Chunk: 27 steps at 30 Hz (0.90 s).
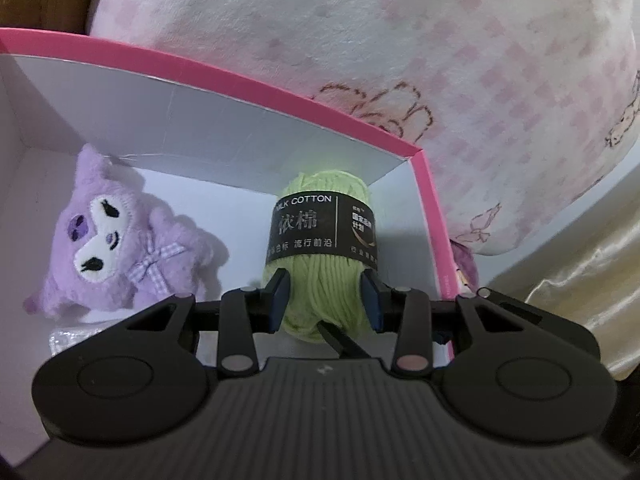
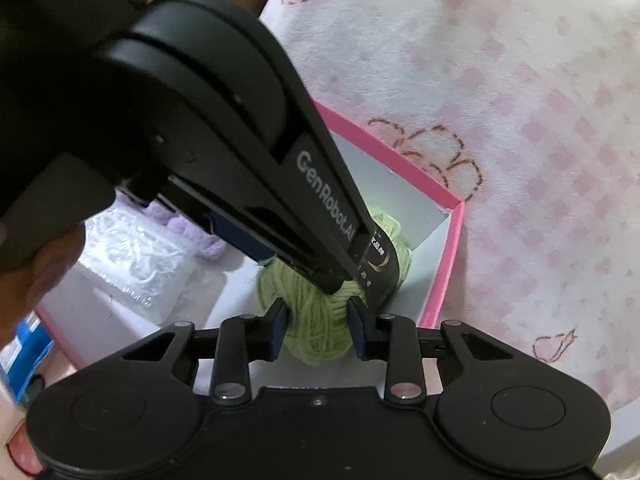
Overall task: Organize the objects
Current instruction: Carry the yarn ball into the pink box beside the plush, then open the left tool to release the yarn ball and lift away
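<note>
Green yarn skein with a black label is sitting inside the pink-rimmed box, in its right corner beside a purple plush toy. Left gripper and right gripper are both pressing their blue pads into the skein's near end, clamping it. Pink-checked blanket is lying behind the box, a clear plastic packet inside it.
</note>
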Each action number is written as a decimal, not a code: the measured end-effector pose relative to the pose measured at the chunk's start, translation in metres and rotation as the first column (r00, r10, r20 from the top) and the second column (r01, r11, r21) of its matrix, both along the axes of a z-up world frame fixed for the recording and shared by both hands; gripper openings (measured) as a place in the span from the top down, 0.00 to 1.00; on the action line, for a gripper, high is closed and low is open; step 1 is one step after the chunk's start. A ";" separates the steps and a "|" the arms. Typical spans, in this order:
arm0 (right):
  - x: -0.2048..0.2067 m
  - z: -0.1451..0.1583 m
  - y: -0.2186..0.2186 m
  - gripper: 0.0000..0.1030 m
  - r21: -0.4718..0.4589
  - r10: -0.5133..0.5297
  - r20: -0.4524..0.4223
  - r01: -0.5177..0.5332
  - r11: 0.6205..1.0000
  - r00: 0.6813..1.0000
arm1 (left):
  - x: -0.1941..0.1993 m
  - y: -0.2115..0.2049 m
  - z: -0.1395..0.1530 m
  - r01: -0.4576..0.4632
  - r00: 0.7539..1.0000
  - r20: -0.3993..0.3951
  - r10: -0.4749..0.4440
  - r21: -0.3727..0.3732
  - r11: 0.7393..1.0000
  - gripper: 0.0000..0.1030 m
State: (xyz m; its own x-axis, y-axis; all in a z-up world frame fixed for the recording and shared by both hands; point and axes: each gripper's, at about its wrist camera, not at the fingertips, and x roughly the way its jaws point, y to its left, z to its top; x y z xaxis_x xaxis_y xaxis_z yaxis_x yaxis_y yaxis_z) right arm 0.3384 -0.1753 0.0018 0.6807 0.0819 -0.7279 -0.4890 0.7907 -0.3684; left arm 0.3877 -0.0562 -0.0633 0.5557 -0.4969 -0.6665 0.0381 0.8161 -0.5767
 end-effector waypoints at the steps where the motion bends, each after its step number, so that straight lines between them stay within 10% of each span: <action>1: -0.001 0.000 0.000 0.65 -0.001 0.002 -0.002 -0.002 1.000 1.000 | 0.001 -0.001 -0.001 0.000 1.000 -0.001 0.000 0.000 1.000 0.65; 13: -0.045 0.019 -0.021 0.65 0.197 0.005 -0.032 0.001 0.980 0.999 | -0.007 -0.007 0.006 -0.002 1.000 0.000 0.002 0.049 0.999 0.64; 27: -0.111 0.053 -0.032 0.62 0.402 -0.054 -0.081 0.082 0.912 0.995 | -0.083 0.004 0.086 0.091 0.993 0.048 -0.105 0.238 0.967 0.41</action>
